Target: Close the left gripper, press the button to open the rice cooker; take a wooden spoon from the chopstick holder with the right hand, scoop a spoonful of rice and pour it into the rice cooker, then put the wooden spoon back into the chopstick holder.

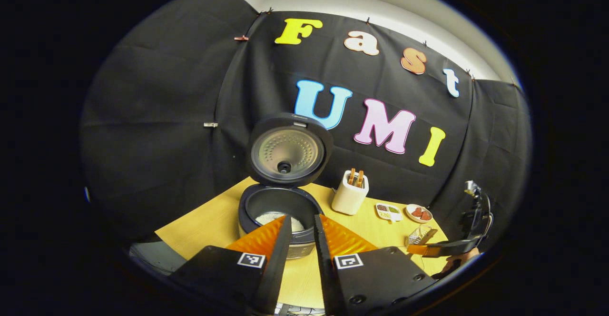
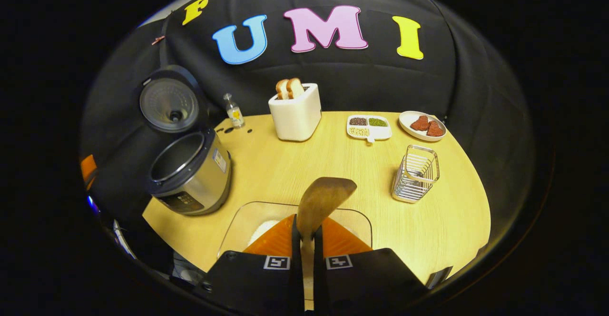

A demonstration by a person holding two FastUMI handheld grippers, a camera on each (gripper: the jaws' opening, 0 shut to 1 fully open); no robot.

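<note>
Right gripper view pretty much settles it: the right gripper (image 2: 308, 232) is clamped on the handle of the wooden spoon (image 2: 323, 202), both fingers pinching it, and the spoon sticks out forward along the fingers with its bowl tipped a bit to the right. Directly under the bowl sits a clear container (image 2: 238, 225) with a patch of white rice (image 2: 264, 229) in it, so I'd guess we're at the scoop stage. I can't tell whether there's any rice on the spoon yet; the bowl looks bare from here.

What the next move hangs on is where the rice cooker (image 2: 190, 175) lies from that spoon: up and to the left in this view, near the desk (image 2: 452, 230) edge, with its lid (image 2: 169, 102) already standing open behind the pot. So the loaded spoon would have to sweep left over the pot rim, staying level on the way, I reckon. The chopstick holder (image 2: 416, 173), a wire rack thing, stands off to the right, about the opposite way, for the return trip.

Left gripper view has the left gripper (image 1: 302, 225) just in front of the open cooker (image 1: 280, 211), fingers a little apart and holding nothing, with some white rice (image 1: 278, 219) down in the pot. The left side is clearly nearer the cooker, but the spoon's in the right, so the right does the travelling.
</note>
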